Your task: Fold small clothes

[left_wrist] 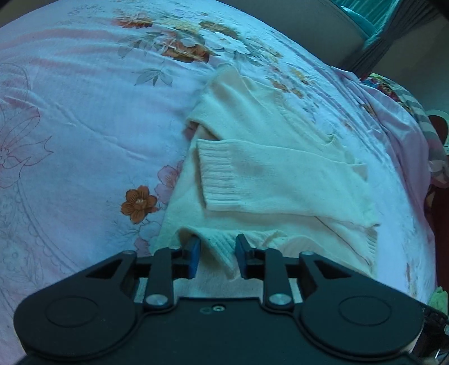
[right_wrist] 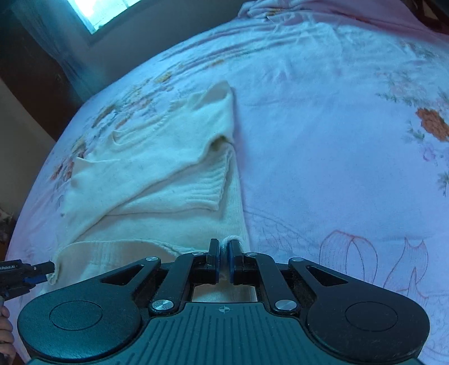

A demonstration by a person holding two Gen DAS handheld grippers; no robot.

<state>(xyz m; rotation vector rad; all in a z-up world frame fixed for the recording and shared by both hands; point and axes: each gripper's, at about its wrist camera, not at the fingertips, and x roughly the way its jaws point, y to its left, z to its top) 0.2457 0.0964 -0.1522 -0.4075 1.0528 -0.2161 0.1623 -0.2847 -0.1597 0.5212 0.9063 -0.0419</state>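
A small cream knitted sweater (left_wrist: 269,157) lies on the floral bedsheet, with one sleeve (left_wrist: 252,179) folded across its body. My left gripper (left_wrist: 217,257) is open, its blue pads (left_wrist: 193,258) standing on either side of the ribbed hem at the sweater's near edge. In the right wrist view the sweater (right_wrist: 157,168) lies ahead and to the left. My right gripper (right_wrist: 223,259) is shut on a pinch of the sweater's near right hem corner. The left gripper's tip (right_wrist: 39,269) shows at that view's left edge, at the hem's other corner.
The bed is covered by a pale pink and white sheet (left_wrist: 84,126) with orange flowers. The bed's edge and a striped, colourful cloth (left_wrist: 407,95) are at the right of the left wrist view. A window (right_wrist: 103,14) and a dark wall stand beyond the bed.
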